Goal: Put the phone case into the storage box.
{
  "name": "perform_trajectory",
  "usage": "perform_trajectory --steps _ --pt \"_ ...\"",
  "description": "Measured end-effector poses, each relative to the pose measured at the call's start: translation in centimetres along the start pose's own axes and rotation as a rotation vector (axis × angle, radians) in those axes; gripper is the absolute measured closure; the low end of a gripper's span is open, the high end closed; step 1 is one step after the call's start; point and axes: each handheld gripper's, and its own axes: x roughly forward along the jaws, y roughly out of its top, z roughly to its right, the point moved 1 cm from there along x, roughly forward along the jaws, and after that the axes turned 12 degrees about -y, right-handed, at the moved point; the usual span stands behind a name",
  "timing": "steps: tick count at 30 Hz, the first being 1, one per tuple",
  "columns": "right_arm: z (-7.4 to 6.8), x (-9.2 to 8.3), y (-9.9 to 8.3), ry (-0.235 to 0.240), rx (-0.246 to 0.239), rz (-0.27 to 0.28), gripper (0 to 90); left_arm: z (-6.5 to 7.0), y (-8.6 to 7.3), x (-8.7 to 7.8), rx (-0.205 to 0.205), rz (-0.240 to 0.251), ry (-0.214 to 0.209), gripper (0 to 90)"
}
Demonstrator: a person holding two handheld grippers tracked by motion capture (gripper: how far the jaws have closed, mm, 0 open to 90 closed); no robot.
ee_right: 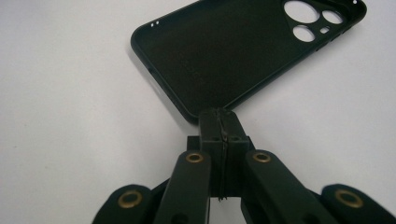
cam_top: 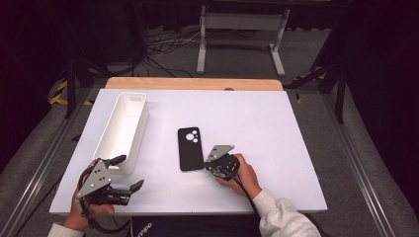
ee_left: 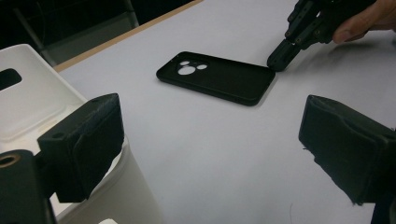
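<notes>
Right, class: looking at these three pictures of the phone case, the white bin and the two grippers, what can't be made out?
- Whether the right gripper pinches the phone case corner or only touches it: its shut jaws cover that corner in the right gripper view.
- The white bin's near end: the left gripper overlaps it in the high view.
- The dark item at the high view's bottom edge: cut off, its lettering too small.

I can read almost nothing from here. On a dark box (cam_top: 163, 228) at the table's near edge I see faint pale lettering, too small and blurred to make out. I find no print on the phone case (cam_top: 189, 148) or the white bin (cam_top: 122, 132).
</notes>
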Motion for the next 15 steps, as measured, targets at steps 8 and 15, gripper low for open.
perform_trajectory --steps 8,15 --pt "0.9 -0.7 0.2 0.0 0.047 0.031 87.3 0.0 0.0 0.0 0.0 0.0 0.002 7.5" --pt "2.5 -1.2 1.6 -0.023 0.096 0.076 81.3 -0.2 0.0 0.0 -0.004 -0.003 0.0 7.4"
